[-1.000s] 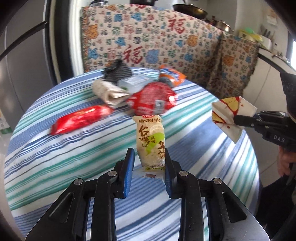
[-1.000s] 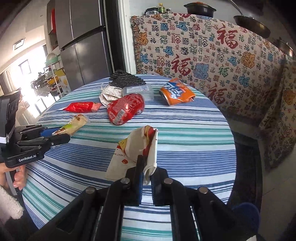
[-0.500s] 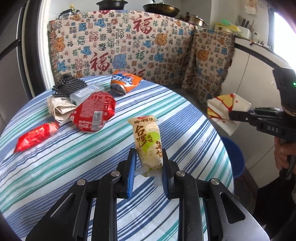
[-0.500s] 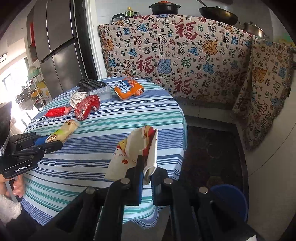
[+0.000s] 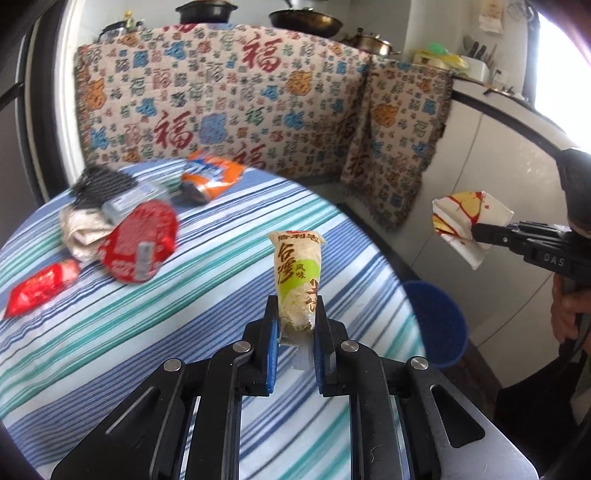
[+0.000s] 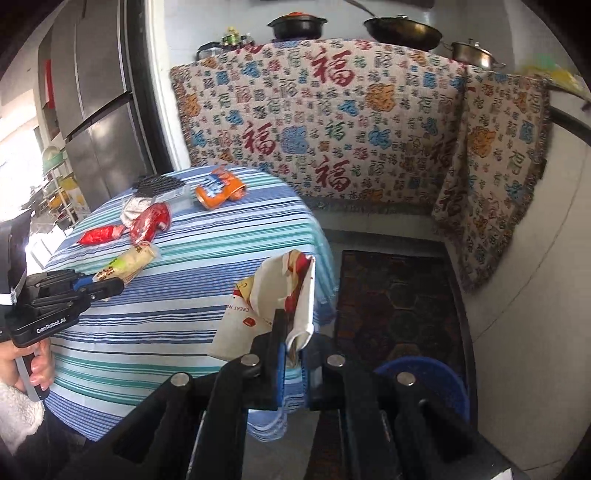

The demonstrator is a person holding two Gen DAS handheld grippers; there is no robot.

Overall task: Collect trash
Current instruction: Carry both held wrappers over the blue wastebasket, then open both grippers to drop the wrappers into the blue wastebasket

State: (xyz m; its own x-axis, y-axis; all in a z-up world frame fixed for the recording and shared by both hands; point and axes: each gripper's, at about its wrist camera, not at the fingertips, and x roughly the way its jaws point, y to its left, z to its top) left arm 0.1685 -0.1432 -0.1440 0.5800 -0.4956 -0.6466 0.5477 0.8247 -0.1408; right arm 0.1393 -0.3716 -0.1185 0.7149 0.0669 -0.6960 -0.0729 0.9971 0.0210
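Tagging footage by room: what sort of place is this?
Most likely a home kitchen or dining corner: pans on a ledge, a steel fridge and a round table under a striped cloth.
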